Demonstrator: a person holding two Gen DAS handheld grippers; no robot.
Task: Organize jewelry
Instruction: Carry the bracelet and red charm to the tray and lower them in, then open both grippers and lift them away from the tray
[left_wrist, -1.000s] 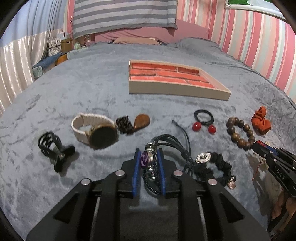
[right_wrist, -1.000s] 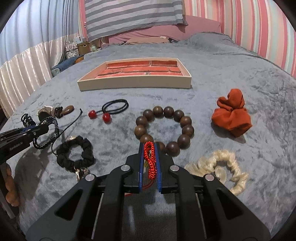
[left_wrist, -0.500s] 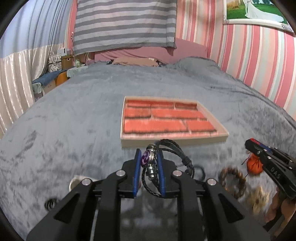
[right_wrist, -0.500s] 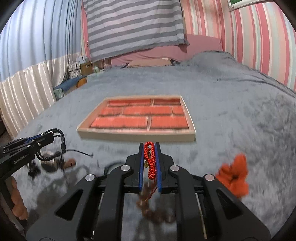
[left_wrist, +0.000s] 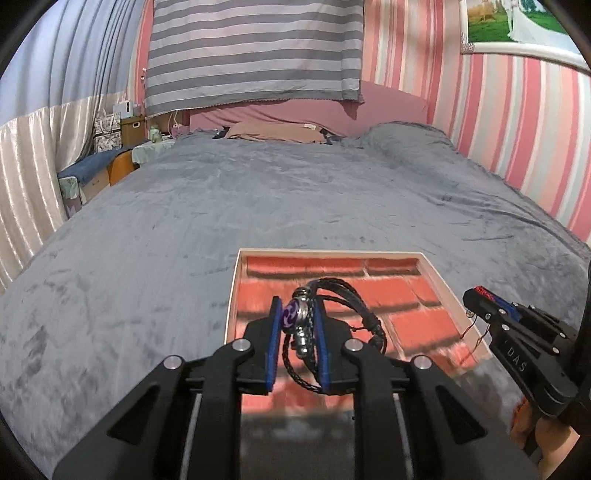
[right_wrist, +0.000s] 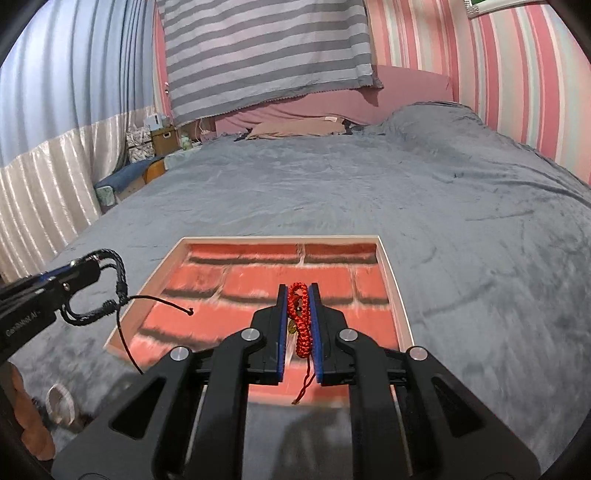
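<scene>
While both hands hang over the tray (left_wrist: 439, 275) on the bed (left_wrist: 258, 206), each tool carries one piece, presumably so two go in on a single trip. The left gripper (left_wrist: 297, 325) has its jaws pinching the black braided bracelet (left_wrist: 343, 306) by its purple charm, the cords looping free above the tray's near half. The right gripper (right_wrist: 298, 317) has its jaws squeezed on a red woven cord bracelet (right_wrist: 301, 321), whose tail dangles toward the tray's near edge. Held high and tilted down, they look poised to drop the pieces into the tray's orange-lined compartments. I count two grippers, two bracelets and one tray; nothing lies in the compartments I can see. A pale ring-shaped thing (right_wrist: 59, 400) lies blurred on the bed, left of the tray.
</scene>
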